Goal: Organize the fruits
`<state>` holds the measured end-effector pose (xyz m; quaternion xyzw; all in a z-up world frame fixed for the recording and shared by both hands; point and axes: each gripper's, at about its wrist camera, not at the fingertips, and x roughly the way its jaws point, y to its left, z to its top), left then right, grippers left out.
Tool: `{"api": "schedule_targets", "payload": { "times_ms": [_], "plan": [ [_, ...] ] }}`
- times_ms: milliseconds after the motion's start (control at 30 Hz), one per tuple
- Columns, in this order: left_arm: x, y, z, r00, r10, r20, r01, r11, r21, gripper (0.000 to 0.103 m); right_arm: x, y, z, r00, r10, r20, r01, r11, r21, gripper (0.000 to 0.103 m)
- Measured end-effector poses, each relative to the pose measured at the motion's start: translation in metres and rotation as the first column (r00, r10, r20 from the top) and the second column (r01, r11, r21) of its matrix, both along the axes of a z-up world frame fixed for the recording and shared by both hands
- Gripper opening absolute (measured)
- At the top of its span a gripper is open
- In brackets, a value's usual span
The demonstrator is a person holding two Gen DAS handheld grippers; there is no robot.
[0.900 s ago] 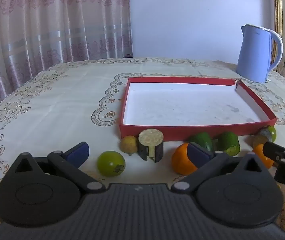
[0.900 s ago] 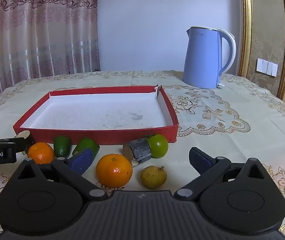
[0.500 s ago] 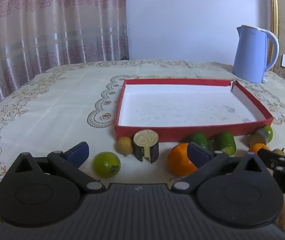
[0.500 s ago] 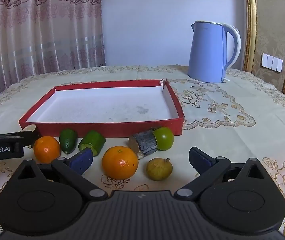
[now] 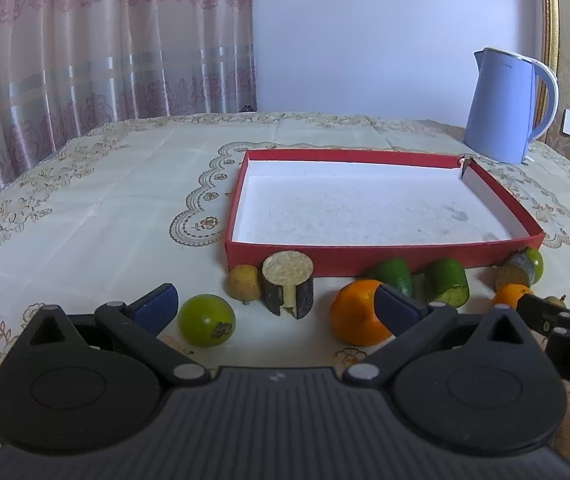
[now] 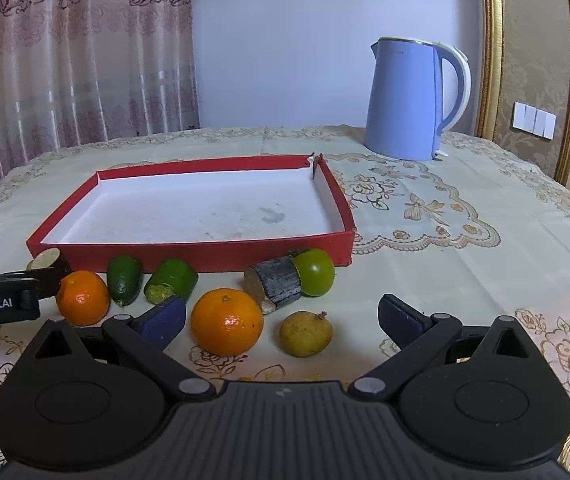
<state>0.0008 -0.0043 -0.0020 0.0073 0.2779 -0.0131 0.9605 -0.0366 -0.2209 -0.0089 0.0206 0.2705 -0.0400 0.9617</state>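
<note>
A red tray (image 5: 365, 257) (image 6: 189, 256) with a white floor lies on the table. Fruits lie along its near wall. In the left wrist view: a green lime (image 5: 206, 320), a small yellow-brown fruit (image 5: 244, 282), a dark cut cylinder (image 5: 287, 289), an orange (image 5: 355, 314) and two green pieces (image 5: 391, 276) (image 5: 447, 281). In the right wrist view: two oranges (image 6: 227, 321) (image 6: 82, 297), a yellow-brown fruit (image 6: 305, 333), a dark cylinder (image 6: 275, 283) against a lime (image 6: 317, 271). My left gripper (image 5: 275, 306) is open and empty. My right gripper (image 6: 281, 318) is open and empty.
A blue kettle (image 5: 505, 106) (image 6: 413, 100) stands behind the tray at the right. A lace-patterned cloth (image 5: 85, 200) covers the table. Curtains hang at the far left, a gold-framed wall at the right.
Both grippers have drawn back and lifted a little, so the fruits and tray sit lower and farther in view. Both stay open. No fruit has moved.
</note>
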Motion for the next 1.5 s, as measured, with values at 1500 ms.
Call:
{"api": "schedule_targets", "payload": {
  "times_ms": [1500],
  "plan": [
    [0.0056,-0.0023,-0.0080,1.000,-0.023,-0.019,0.023,1.000,0.014,0.103,-0.0026,-0.0019,0.0015,0.999,-0.011,0.041,0.012,1.000,-0.027,0.103]
  ]
}}
